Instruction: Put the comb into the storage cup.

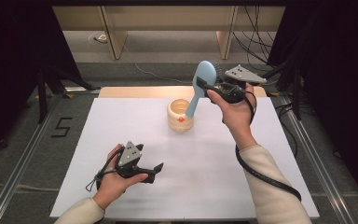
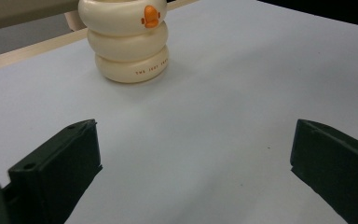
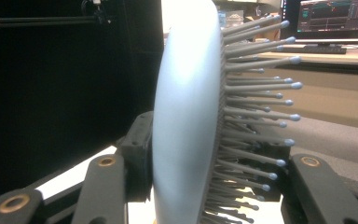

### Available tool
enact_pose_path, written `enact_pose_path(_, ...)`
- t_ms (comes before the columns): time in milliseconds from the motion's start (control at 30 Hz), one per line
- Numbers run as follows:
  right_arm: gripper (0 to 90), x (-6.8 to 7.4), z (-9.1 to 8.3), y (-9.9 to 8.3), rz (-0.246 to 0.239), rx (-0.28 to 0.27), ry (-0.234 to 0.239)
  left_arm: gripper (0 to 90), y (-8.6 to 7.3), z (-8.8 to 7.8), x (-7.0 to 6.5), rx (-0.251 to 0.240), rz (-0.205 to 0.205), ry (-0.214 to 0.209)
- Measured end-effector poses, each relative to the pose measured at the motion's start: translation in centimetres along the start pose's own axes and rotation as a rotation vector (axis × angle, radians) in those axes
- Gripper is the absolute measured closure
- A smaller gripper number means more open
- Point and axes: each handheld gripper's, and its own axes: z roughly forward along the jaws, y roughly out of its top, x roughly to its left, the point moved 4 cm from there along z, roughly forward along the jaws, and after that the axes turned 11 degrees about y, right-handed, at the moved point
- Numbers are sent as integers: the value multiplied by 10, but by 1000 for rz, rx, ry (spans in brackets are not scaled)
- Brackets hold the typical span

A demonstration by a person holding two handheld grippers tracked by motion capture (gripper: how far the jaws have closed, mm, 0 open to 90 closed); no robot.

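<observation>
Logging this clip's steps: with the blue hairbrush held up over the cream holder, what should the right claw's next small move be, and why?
Probably lower it straight down. The right claw grips the blue hairbrush at its head, handle pointing down with its tip at the mouth of the cream holder. The left claw rests open, apart from the holder, so nothing blocks the drop.

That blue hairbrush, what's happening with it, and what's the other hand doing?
A person is using two hand-held grippers at a white table. The right gripper is clamped on the head of a light blue hairbrush, holding it up with its handle pointing down into a cream, ring-shaped cup with an orange mark. Whether the brush is going in or coming out can't be told. The left gripper is low over the near side of the table, jaws open, holding nothing.
</observation>
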Motion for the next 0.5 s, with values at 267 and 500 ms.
enact_pose_path(267, 514, -1, 4, 3, 1, -2, -2, 9, 0, 0, 0, 0, -1, 0)
enact_pose_path(500, 514, -3, 7, 6, 4, -5, -4, 9, 0, 0, 0, -1, -1, -1)
